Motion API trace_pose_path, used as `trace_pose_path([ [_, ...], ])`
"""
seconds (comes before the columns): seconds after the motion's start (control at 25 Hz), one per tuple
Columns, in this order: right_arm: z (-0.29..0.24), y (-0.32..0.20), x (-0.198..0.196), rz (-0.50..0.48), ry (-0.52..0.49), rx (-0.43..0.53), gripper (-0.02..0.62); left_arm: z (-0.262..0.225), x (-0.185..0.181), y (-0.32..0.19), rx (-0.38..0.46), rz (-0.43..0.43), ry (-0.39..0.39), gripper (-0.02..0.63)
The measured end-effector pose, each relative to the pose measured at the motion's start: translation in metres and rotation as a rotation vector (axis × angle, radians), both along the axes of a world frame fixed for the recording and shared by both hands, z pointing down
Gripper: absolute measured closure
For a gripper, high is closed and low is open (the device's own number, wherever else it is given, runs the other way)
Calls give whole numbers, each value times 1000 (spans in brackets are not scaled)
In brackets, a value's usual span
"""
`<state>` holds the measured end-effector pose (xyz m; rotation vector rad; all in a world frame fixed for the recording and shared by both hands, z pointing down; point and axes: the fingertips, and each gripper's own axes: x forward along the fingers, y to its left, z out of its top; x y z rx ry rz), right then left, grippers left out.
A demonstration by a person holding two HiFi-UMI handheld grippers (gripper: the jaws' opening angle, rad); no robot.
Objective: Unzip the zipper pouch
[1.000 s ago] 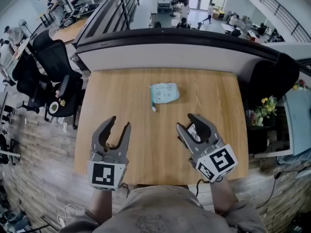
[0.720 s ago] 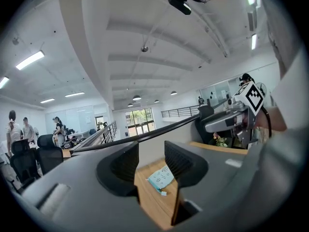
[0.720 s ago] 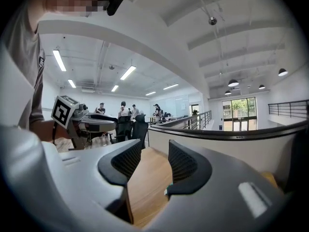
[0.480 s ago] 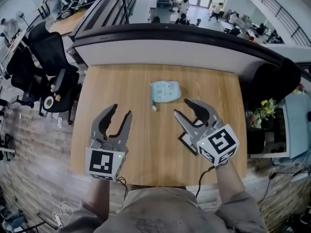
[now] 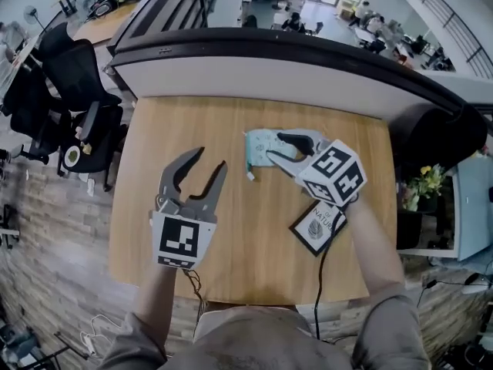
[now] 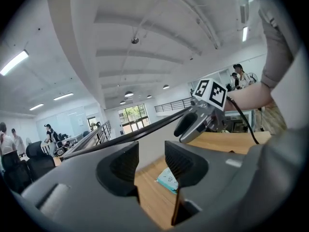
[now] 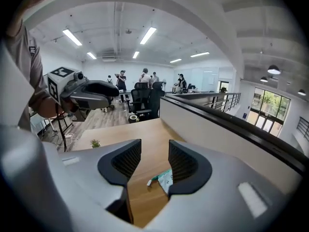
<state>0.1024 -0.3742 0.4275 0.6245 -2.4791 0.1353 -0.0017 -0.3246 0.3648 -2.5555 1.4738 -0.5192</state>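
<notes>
Here, the zipper pouch (image 5: 262, 146) lies flat on the far half of the wooden surface (image 5: 154, 145), about midway between its left and right edges. It reads as small, light, soft fabric. It would likely slide or crumple if pulled at one point only, so one jaw pair should pin the body while the other draws the pull.

A pale tab, probably the zipper pull (image 5: 250, 176), trails onto the surface from the pouch's left edge. It is small and looks loose, so it calls for a fingertip pinch. The darker band along that left edge is probably the zip line.

The right hand-held gripper (image 5: 275, 149) hangs over the far half of the surface, above the pouch. Its jaws are parted and hold nothing. The left hand-held gripper (image 5: 209, 160) is over the middle of the surface, equally spread and empty.

A printed card (image 5: 317, 226) rests on the near right part of the surface.

The right hand-held gripper covers the pouch's right side in the head view. Whether the zip is fully closed is too small to tell. It is also unclear whether the right jaws touch the fabric.
</notes>
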Motion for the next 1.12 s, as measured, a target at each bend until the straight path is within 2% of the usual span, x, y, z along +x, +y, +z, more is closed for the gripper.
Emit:
trace_pose_path([
  [0.28,86,-75,-27,-17,118,-98,434,56,-12,-49,-96,-5,38,437],
  [0.44,142,-98,-34,-46,235,-149,434,88,-18,-71,-146,-13,41,437],
  [0.6,190,-120,-36,-37,286,-205,434,118,-22,-85,-190,-19,33,437],
  [0.92,257,-164,-45,-8,365,-212,434,164,-33,-104,-275,-37,101,437],
  [1.12,290,-187,-43,3,395,-224,434,188,-36,-112,-302,-40,107,437],
])
